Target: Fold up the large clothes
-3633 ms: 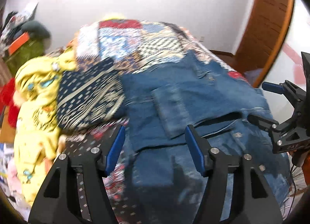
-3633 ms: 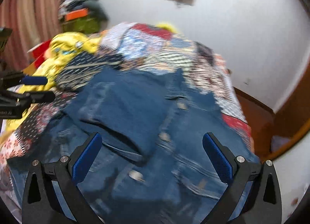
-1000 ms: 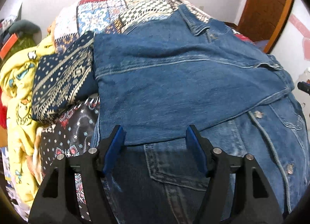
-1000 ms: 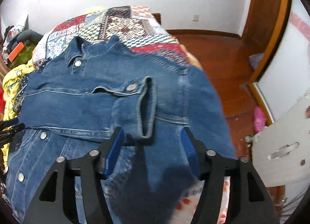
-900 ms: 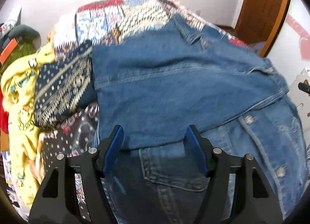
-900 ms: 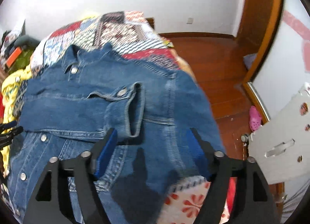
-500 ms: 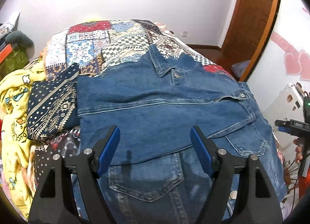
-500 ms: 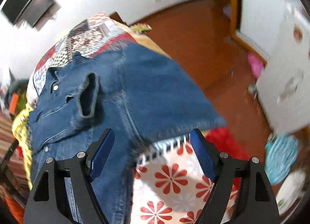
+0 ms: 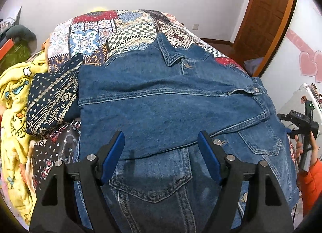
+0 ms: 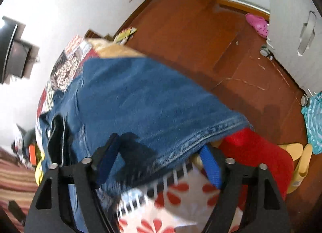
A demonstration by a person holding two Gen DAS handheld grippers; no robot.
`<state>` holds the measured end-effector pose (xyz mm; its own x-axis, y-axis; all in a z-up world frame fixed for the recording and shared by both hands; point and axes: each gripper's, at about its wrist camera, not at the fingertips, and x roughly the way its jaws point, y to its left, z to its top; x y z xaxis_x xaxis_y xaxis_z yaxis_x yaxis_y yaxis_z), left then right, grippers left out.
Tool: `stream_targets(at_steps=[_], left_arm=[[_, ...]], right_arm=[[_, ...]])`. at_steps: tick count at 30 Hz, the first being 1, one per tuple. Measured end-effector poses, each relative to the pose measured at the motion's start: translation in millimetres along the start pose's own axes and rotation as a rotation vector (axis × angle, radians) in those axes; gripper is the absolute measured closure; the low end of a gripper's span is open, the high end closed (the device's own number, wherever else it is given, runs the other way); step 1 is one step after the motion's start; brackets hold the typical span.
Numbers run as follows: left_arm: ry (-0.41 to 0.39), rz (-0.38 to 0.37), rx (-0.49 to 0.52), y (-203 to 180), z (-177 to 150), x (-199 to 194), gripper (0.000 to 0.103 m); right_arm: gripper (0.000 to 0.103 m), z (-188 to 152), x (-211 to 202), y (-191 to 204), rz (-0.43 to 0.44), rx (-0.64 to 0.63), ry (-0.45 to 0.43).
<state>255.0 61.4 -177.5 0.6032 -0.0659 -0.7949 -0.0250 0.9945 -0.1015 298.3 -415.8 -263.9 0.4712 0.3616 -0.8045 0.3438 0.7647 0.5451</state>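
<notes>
A blue denim jacket (image 9: 173,100) lies front up on the patchwork bed, collar at the far end, one sleeve folded across the chest. My left gripper (image 9: 161,152) is open and empty, hovering above the jacket's lower front. In the right wrist view the jacket's other sleeve (image 10: 140,102) hangs over the bed's side edge. My right gripper (image 10: 159,158) is open, its fingers straddling the sleeve's stitched hem without gripping it. The right gripper also shows at the far right of the left wrist view (image 9: 299,120).
A navy patterned garment (image 9: 52,100) and a yellow cartoon blanket (image 9: 14,112) lie left of the jacket. The patchwork bedspread (image 9: 112,29) covers the bed. Wooden floor (image 10: 231,51), a pink shoe (image 10: 257,24), a white cabinet (image 10: 301,31) and yellow slippers (image 10: 299,162) are beside the bed.
The left gripper has lifted and backed off, showing more of the jacket. The right gripper has swung to the bed's side edge and come down around the hanging sleeve's hem.
</notes>
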Motion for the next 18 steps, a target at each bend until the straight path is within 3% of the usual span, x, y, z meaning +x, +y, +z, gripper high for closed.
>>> stream_targets(at_steps=[8,13,18], left_arm=[[-0.001,0.007,0.001,6,-6,-1,0.029],[-0.012,-0.006,-0.009,11,-8,-4,0.029],[-0.025,-0.019,-0.016,18,-12,-10,0.029]], right_arm=[[0.089,10,-13,14,-0.092,-0.025,-0.111],[0.093,17,-42,39,-0.068,-0.075,-0.195],[0.096,12,-85,106,0.009,-0.251,-0.317]])
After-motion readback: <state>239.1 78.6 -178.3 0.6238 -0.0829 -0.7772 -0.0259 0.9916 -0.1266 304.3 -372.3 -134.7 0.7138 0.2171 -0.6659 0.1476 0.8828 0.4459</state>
